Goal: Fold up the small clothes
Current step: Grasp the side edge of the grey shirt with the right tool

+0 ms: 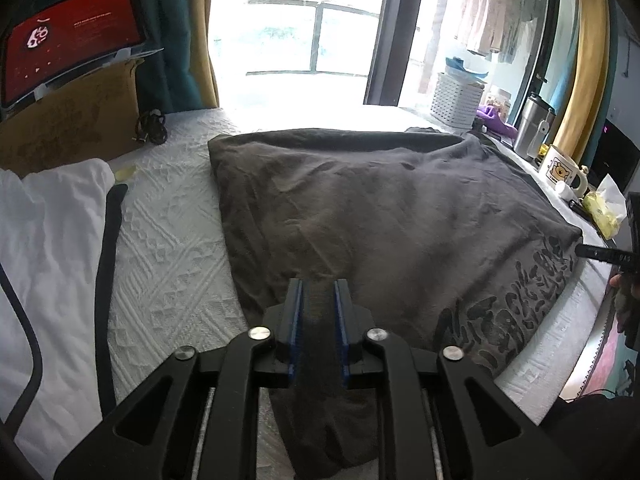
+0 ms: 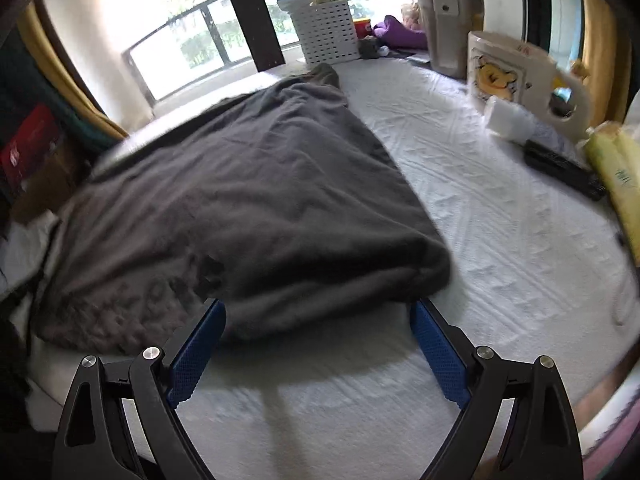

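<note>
The grey t-shirt lies spread on the bed, its near hem pinched in the left gripper, while the right gripper, jaws wide, straddles the near right corner.

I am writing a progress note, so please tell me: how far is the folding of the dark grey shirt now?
Done: the dark grey shirt lies spread on the white bed cover, with folded-looking side edges. In hand: the left gripper is shut on the shirt's near part; the right gripper is open at its near right corner. Left: the shirt is not yet compact, and a white garment waits beside it.
</note>
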Action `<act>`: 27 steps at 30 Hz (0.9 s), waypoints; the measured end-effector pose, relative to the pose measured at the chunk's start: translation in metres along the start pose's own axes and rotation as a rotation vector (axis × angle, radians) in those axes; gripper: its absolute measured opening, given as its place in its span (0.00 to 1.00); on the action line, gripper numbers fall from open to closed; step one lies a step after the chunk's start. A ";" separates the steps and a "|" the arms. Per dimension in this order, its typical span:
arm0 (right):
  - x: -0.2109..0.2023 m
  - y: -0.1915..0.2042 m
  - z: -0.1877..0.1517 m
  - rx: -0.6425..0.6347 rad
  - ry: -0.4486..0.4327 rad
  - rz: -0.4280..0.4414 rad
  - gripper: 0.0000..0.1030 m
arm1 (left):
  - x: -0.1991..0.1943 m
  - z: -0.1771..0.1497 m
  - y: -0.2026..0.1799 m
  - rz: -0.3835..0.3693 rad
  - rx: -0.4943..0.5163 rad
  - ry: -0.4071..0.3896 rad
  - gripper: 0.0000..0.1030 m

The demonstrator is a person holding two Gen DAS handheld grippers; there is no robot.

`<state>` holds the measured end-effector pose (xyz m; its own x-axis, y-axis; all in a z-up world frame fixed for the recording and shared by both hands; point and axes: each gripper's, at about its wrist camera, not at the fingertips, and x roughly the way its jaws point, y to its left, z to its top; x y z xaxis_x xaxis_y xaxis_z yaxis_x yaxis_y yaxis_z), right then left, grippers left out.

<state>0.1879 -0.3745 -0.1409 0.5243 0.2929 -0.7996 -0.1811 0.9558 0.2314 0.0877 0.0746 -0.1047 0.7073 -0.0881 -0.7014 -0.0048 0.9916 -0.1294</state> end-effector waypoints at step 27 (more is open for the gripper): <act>0.053 0.033 0.055 -0.083 -0.003 -0.015 0.91 | 0.023 0.016 0.018 0.036 -0.067 0.032 0.43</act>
<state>0.2559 -0.3265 -0.1450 0.5297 0.2783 -0.8012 -0.2415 0.9550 0.1721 0.1156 0.0918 -0.1120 0.6829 -0.0561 -0.7283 -0.0780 0.9858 -0.1490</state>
